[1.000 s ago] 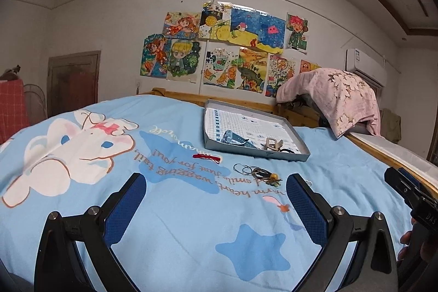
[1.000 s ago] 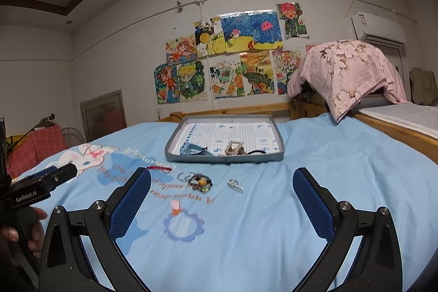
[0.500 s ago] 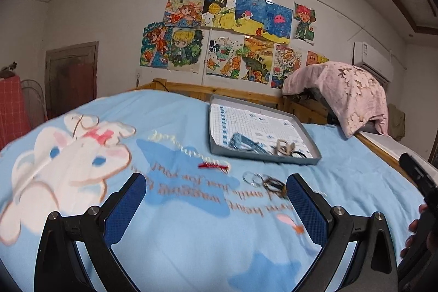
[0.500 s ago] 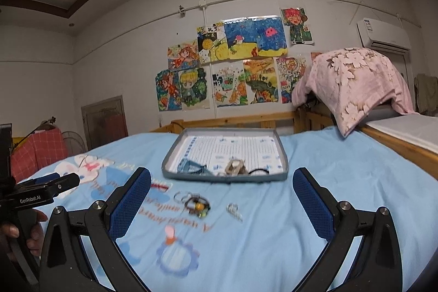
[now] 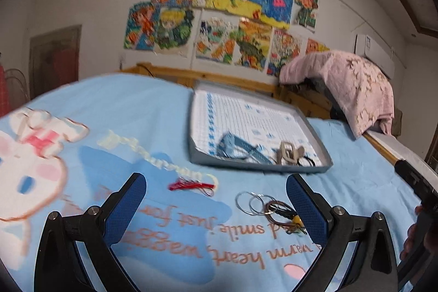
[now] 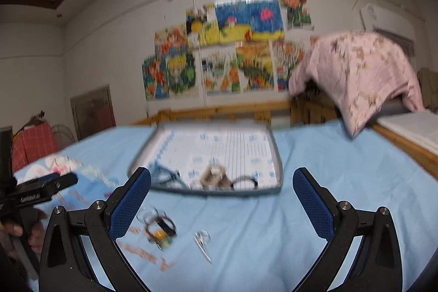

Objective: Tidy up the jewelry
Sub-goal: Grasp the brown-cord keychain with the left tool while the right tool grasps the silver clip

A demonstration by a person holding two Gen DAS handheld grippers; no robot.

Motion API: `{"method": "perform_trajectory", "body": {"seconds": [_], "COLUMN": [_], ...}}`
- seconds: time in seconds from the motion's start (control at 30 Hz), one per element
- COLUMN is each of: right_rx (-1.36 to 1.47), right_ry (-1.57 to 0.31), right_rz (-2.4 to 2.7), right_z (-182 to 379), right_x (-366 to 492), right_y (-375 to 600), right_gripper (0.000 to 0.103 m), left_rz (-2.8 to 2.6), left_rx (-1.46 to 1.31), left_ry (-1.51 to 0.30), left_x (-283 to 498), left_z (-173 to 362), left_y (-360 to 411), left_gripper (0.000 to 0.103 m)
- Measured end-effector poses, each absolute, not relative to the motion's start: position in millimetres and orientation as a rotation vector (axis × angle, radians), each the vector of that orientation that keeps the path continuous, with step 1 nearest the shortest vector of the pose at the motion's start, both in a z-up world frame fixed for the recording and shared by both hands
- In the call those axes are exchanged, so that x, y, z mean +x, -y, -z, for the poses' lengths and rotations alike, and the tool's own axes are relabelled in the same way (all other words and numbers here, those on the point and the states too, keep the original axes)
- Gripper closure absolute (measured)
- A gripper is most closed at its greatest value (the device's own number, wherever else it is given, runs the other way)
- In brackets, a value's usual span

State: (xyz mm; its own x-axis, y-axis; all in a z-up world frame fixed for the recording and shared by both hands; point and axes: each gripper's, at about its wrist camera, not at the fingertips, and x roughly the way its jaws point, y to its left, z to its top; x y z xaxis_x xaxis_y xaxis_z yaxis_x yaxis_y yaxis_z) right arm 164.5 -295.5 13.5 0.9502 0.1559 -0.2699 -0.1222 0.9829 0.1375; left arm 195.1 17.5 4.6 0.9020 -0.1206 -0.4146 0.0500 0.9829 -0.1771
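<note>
Left wrist view shows the left tool (image 5: 216,199) spread wide and empty above the bed (image 5: 153,111); the right tool (image 6: 221,190) is likewise wide apart and carries nothing. The grey tray (image 5: 273,168) already has a blue strap (image 5: 241,148), a beige clasp (image 5: 287,153) and a black band (image 5: 306,161) inside. Outside it, on the sheet, lie a red string piece (image 5: 191,185), thin silver rings (image 5: 250,203), a dark bracelet bundle (image 5: 284,215) and a small silver clip (image 6: 203,244). I judge the sorting partly done, with these loose pieces left to move.

Bedroom: cartoon bedsheet (image 5: 115,111), wooden bedframe (image 6: 227,111), wall drawings (image 5: 219,21).
</note>
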Motion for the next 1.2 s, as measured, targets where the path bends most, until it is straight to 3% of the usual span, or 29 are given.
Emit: {"method": "perform_trajectory", "body": {"seconds": [0.33,0.43,0.5,0.6,0.8,0.93,1.2], "right_rx": [0.127,0.119,0.114,0.11,0.09,0.065,0.042], "right_ry": [-0.386,-0.411,-0.424,-0.455,-0.495,-0.519,-0.555], "right_rz": [-0.144,-0.145,-0.15,-0.171,-0.207,-0.229,-0.254], "right_z": [32,42,45,53,60,64,69], "right_x": [191,194,196,199,200,202,206], "right_y": [298,295,293,291,286,281,274], "right_gripper": [0.003,0.012,0.026,0.039,0.042,0.052,0.056], "left_rz": [0.116,0.143,0.168,0.217,0.319,0.387,0.528], "left_rx": [-0.176,-0.166,-0.17,-0.173,-0.161,-0.175,-0.267], "left_ry": [-0.512,-0.532,-0.54,-0.556,-0.645,-0.688,-0.78], "left_x": [224,225,225,225,232,236,255], "left_z": [28,36,38,42,57,63,78], "left_y": [10,14,15,18,32,38,43], "left_gripper": [0.0,0.0,0.0,0.006,0.026,0.04,0.053]}}
